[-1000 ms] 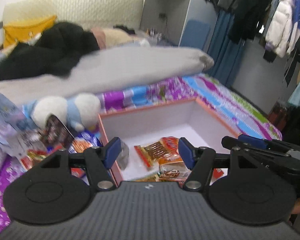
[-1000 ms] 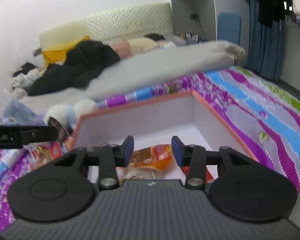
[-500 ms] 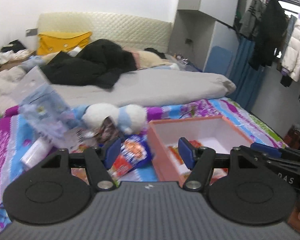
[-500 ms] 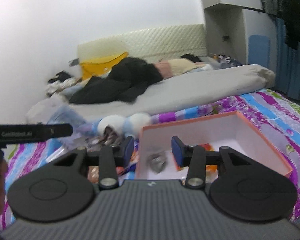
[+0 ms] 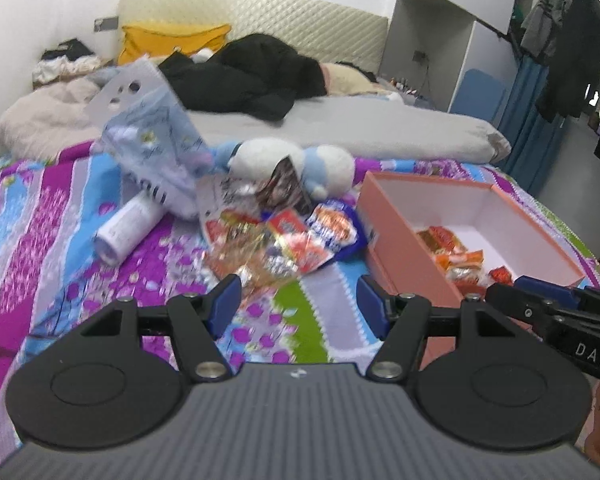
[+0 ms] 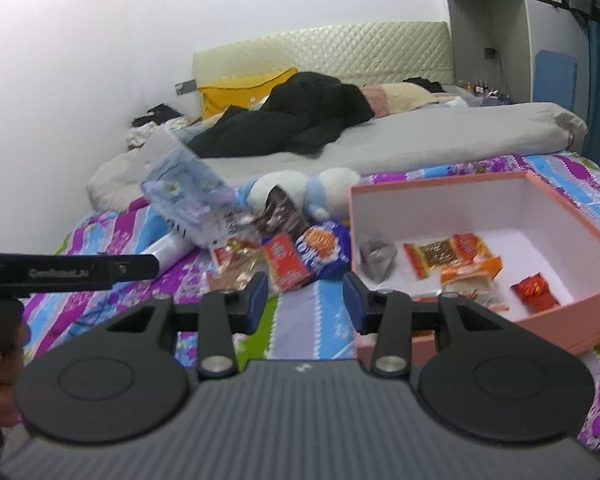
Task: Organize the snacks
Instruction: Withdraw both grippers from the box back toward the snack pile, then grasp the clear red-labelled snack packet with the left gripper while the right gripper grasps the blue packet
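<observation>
Both the left gripper (image 5: 296, 300) and right gripper (image 6: 305, 296) gape empty. The snack packets (image 5: 296, 240) at twelve o'clock look light, crinkly and slippery, best pinched by a sealed edge.

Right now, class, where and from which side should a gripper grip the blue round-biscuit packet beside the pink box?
Probably the blue packet's crimped lower end, approached from the near side: that end points towards the grippers, while the pink box blocks its right.

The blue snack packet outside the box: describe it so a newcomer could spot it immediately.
Find the pink box on the bedspread; the loose snack pile lies just left of it. The blue snack packet is the pile's nearest piece to the box wall, the only blue wrapper, with an orange round picture, beside a red packet.
</observation>
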A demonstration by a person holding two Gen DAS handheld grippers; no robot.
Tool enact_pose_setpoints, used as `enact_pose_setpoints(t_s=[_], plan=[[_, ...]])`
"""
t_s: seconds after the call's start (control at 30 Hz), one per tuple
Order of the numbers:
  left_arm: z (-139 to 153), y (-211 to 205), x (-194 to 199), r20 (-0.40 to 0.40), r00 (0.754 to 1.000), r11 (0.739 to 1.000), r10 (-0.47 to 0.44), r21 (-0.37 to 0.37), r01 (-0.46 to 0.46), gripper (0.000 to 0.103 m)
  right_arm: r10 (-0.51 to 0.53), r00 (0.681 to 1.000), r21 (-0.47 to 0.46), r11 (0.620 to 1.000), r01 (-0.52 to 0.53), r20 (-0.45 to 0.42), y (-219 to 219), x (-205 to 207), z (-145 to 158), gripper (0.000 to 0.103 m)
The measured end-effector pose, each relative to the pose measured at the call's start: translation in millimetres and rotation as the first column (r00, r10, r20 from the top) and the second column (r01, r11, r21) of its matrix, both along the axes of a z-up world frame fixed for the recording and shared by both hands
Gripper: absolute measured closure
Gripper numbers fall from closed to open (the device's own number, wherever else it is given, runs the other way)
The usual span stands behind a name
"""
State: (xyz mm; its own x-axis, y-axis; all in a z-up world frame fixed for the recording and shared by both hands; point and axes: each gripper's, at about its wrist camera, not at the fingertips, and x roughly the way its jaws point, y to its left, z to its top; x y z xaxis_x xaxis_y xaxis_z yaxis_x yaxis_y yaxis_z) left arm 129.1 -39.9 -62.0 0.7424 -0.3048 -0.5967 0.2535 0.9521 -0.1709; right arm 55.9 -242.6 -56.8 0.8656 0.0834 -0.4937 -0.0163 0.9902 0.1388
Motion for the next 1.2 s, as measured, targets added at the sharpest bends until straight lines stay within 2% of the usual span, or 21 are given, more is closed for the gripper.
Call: enact_pose_setpoints(t_s=[0.33,0.5,0.6,0.77,0.83,0.93,1.07,1.2], plan=[[-60,28,3,-0.116,0.992,0.999,0.039,-0.027,-0.043,0.034,0.035,0.996,0.034,0.999,-0.032,-0.085,35,8,-36,0.059],[-89,34,27,-0.151,0.988,0.999,0.042,0.001,-0.043,0.032,0.022,0.993,0.070,0.997,-0.014,-0.113,44,30,-46,0.059],[-104,33,46,-0.166,0.985,0.999,0.039,0.032,-0.034,0.032,-0.005,0.991,0.158,0.987,0.026,-0.134,49,53,-51,0.058],[-126,38,82,-0.186,0.982,0.999,0.029,0.030,-0.024,0.022,-0.027,0.991,0.176,0.983,0.049,-0.128,64,92,-60,0.058],[-133,39,98,-0.190,0.981,0.999,0.032,0.031,-0.026,0.022,-0.033,0.991,0.183,0.981,0.056,-0.130,67,106,-65,0.045],[-142,40,122,-0.193,0.981,1.000,0.016,0.011,-0.014,0.021,-0.072,0.989,0.190,0.977,0.097,-0.133,66,127,-73,0.032],[-155,38,156,-0.198,0.980,1.000,0.005,-0.016,-0.008,0.022,-0.136,0.976,0.244,0.954,0.175,-0.167,59,159,-87,0.031],[-168,35,185,-0.203,0.979,1.000,0.003,-0.025,-0.009,0.022,-0.217,0.958,0.259,0.930,0.260,-0.186,54,188,-100,0.031]])
